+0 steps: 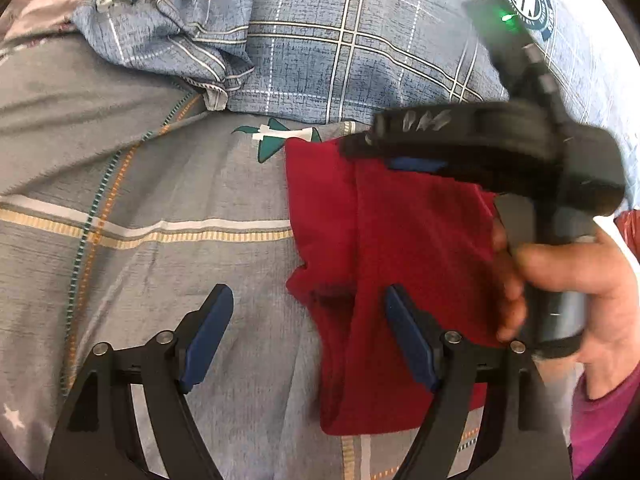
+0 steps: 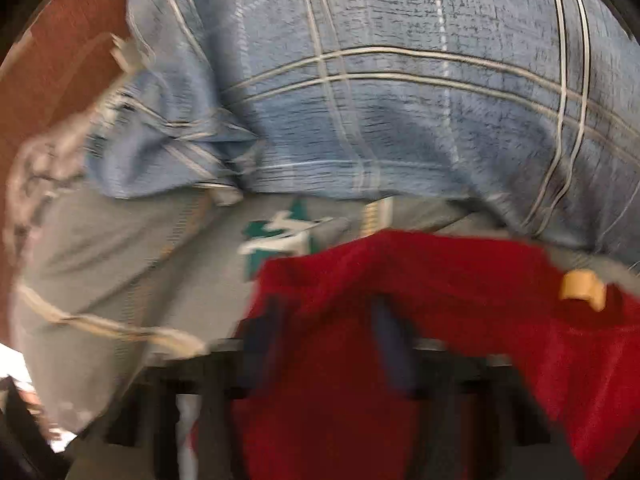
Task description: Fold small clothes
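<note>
A small red garment [image 1: 400,248] lies folded lengthwise on the grey patterned bedsheet [image 1: 160,184]. My left gripper [image 1: 310,336] is open and empty, just above the garment's left edge, with one blue pad [image 1: 408,340] over the red cloth. My right gripper [image 1: 360,140] is seen from the side over the garment's far end, held by a hand [image 1: 580,280]. In the blurred right wrist view its fingers [image 2: 390,352] stand apart over the red garment [image 2: 400,280]. A tan tag [image 2: 582,284] shows on the cloth.
A blue plaid pillow [image 1: 360,40] lies along the far side of the bed, with a crumpled blue plaid cloth [image 1: 168,32] at the far left. A teal and white print [image 1: 280,136] marks the sheet beside the garment. The pillow also fills the right wrist view [image 2: 400,100].
</note>
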Tool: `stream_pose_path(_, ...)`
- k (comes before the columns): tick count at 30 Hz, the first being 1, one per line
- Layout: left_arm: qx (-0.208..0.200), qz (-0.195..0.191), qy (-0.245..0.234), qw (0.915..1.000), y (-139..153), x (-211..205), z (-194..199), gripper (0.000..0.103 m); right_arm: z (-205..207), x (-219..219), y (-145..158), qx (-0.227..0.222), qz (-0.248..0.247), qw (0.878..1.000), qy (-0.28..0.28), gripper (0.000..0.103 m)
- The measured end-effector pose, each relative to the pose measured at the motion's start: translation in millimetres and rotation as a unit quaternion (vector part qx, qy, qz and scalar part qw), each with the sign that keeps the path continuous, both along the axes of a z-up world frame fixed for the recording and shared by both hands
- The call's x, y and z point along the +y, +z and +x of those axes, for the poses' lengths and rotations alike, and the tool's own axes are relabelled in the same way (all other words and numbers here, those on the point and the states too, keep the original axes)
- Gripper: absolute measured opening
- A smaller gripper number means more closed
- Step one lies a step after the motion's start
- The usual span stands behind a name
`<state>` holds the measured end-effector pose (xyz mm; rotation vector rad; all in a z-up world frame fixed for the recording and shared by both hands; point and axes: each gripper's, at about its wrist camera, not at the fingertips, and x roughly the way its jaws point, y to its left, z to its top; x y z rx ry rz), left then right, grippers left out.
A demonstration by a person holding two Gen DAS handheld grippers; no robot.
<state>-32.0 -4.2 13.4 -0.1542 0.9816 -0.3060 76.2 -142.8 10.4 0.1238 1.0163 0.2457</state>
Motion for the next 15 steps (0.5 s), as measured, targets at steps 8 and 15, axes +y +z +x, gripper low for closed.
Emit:
stream_pose_path(8, -0.012, -0.012, 0.006, 0.9998, 3, 12, 6, 0.079, 10, 4, 15, -0.04, 0.048, 0.998, 0.002, 0.005)
stream_pose_path(15, -0.009, -0.008, 0.005, 0.9999, -2, 12, 7, 0.079, 11, 13, -12, 0.007, 0.061, 0.998, 0.023, 0.013)
